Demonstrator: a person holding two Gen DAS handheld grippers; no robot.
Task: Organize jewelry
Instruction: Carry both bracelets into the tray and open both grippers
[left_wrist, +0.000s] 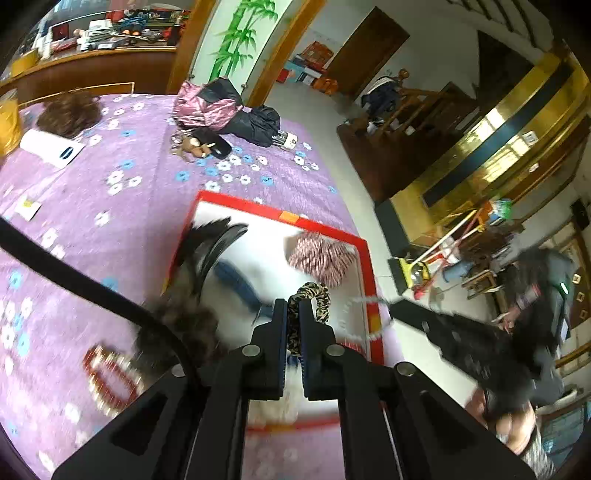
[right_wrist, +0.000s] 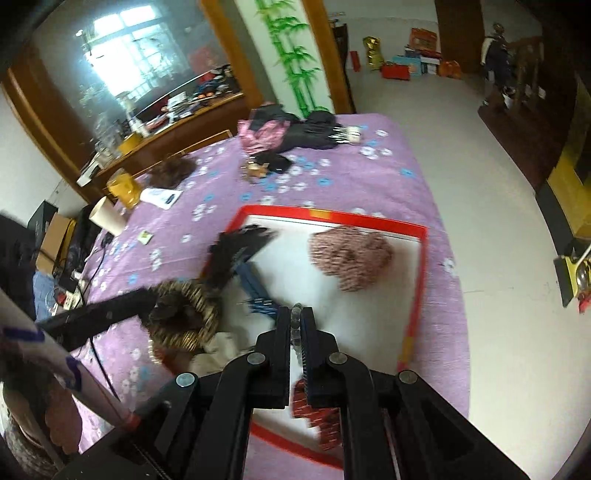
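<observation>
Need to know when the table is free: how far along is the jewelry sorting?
Done: a pink scrunchie already lies in the red-rimmed tray. In hand: left gripper pinches a leopard scrunchie; right gripper pinches a bead bracelet. Left: a red-and-pearl bracelet sits on the purple cloth.

No legible text anywhere

Both angled downward, the left hand-held gripper (left_wrist: 293, 314) and right hand-held gripper (right_wrist: 295, 314) have jaws clamped together.
</observation>
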